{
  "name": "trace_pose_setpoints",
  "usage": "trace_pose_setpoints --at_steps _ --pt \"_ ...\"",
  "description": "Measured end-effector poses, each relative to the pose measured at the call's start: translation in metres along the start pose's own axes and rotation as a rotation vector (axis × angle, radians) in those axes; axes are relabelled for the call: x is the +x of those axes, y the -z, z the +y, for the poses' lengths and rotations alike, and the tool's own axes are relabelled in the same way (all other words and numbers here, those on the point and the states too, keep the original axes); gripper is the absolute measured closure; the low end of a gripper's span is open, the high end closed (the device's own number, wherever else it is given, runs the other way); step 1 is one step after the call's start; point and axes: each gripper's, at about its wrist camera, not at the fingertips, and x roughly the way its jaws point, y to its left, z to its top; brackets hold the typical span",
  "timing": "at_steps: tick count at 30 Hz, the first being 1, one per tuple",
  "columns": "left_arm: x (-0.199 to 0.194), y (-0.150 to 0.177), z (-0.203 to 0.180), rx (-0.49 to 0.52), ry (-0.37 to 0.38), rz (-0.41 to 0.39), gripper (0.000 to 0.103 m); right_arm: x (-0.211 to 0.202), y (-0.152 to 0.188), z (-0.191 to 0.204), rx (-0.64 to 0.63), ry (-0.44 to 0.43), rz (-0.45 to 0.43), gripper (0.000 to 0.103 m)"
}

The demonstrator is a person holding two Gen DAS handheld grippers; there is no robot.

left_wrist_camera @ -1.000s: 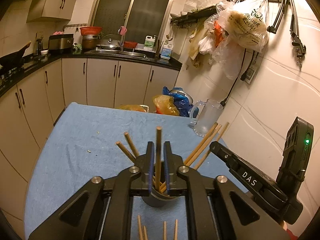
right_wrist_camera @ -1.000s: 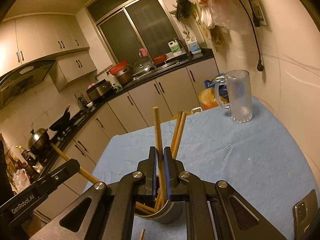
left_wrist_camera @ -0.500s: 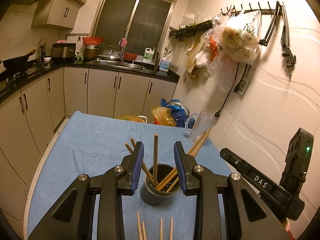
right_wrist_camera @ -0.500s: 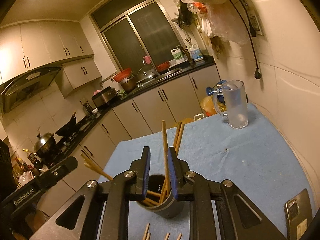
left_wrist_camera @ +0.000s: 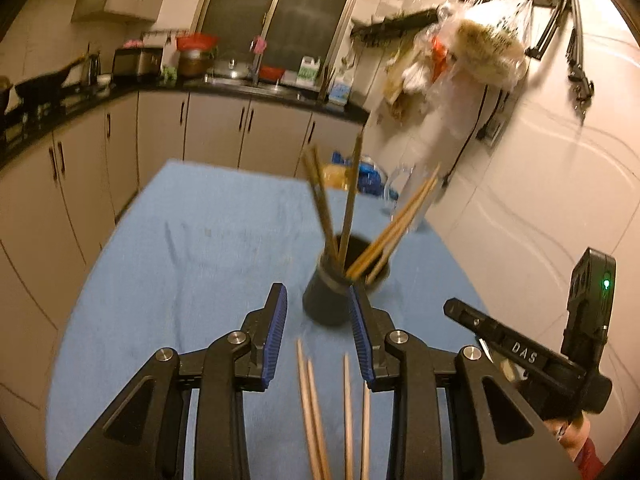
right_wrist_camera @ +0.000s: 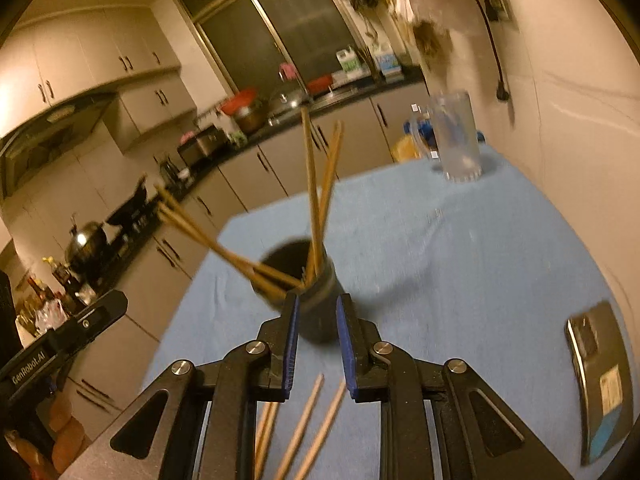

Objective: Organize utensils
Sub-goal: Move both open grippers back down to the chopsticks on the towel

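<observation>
Wooden chopsticks are the matter here, and the job looks partly done. Several chopsticks in the cup (left_wrist_camera: 349,208) already stand upright or lean against the rim of the dark cup (left_wrist_camera: 334,300), a round, smooth, slightly tapered holder with a pale band below its mouth, sitting at the middle of the left wrist view and just below centre in the right wrist view. Some fan out to one side, others rise near-vertical. Still to go are the loose chopsticks (left_wrist_camera: 320,412), four slim pale sticks lying nearly parallel on the blue cloth at the bottom centre of both views.

Both sets of tongs are empty. The left tongs (left_wrist_camera: 318,334) stand partly open, blue ribbed pads apart, with the cup's base seen between them but not pressed. The right tongs (right_wrist_camera: 316,342) are open a little narrower, and likewise grip nothing; the cup looks to be just beyond their tips, though motion blur makes the gap hard to judge.

The surface (left_wrist_camera: 192,240) wears a soft, faintly creased blue cloth. A clear glass mug (right_wrist_camera: 458,140) stands at the upper right of the right wrist view, and a phone (right_wrist_camera: 598,376), flat and glossy, lies at its lower right edge.
</observation>
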Motion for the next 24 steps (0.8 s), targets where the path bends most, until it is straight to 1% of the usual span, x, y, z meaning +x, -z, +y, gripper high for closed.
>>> trace_pose_setpoints --at_steps 4,7,12,15,20,24 --pt "0.0 0.022 0.006 -0.011 -0.001 0.049 0.073 0.008 0.018 -0.002 0.016 0.008 0.073 0.082" --pt "-0.002 0.036 0.008 -0.006 -0.008 0.069 0.073 0.012 0.029 0.001 0.015 0.001 0.113 0.082" --pt "-0.006 0.05 0.015 -0.037 -0.007 0.105 0.073 0.017 0.048 0.005 0.017 0.008 0.194 0.082" --pt "-0.009 0.059 0.019 -0.054 -0.009 0.124 0.073 0.022 0.057 0.002 0.046 0.017 0.236 0.082" --pt "-0.014 0.072 0.024 -0.059 -0.028 0.152 0.073 0.029 0.071 -0.003 0.081 0.029 0.295 0.083" --pt "-0.019 0.076 0.025 -0.065 -0.022 0.166 0.073 0.031 0.076 -0.003 0.105 0.032 0.313 0.085"
